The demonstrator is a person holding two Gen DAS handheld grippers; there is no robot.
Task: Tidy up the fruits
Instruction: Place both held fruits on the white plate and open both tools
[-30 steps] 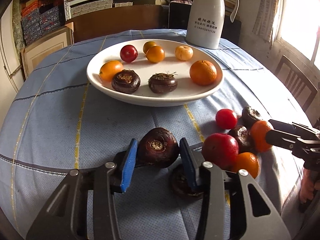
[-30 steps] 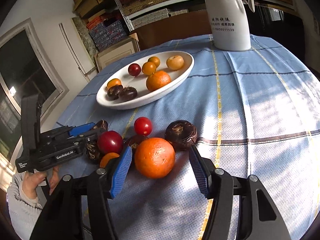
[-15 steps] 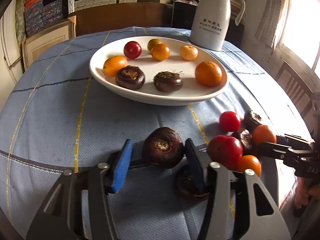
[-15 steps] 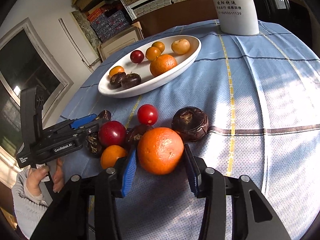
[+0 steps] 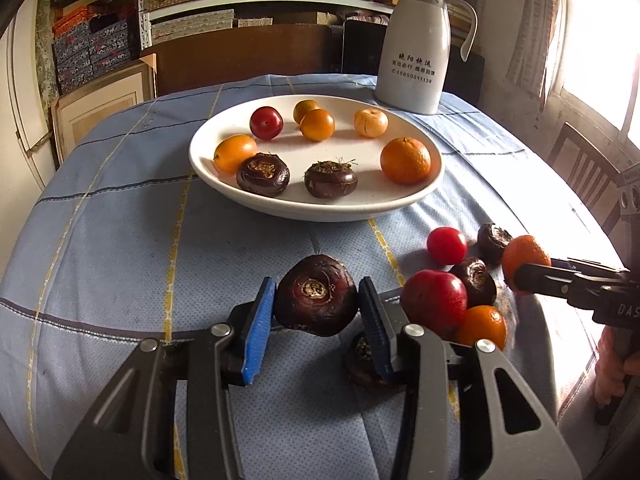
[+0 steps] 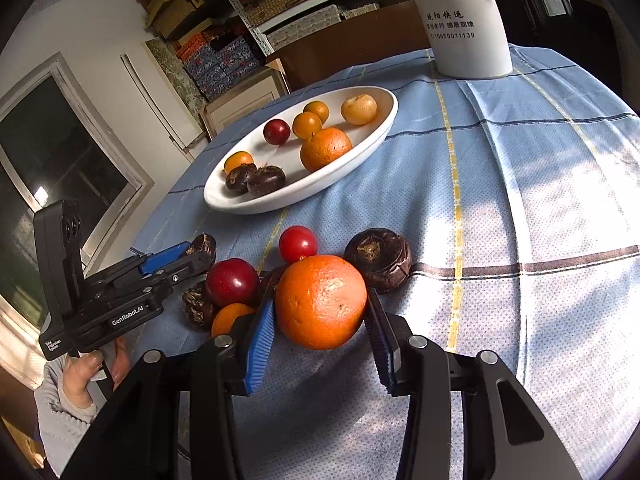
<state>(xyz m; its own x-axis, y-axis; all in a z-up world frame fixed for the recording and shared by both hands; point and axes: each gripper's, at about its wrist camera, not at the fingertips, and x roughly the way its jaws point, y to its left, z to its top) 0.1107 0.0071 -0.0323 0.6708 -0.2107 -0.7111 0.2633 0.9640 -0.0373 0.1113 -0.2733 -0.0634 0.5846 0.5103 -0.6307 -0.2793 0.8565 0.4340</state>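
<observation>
— What can be read on the white jug [image 5: 420,44]?
— Three printed lines are seen on its side: Chinese characters above, and the number 15850011139 beneath them.
— And left of the jug, in the right wrist view?
— "GenRobot.AI" is printed in white on the black body of the left gripper [image 6: 196,254]; a small label lower down is too small to be read. In the left wrist view, "DAS" is seen on the right gripper [image 5: 524,276], cut off at the edge.
</observation>
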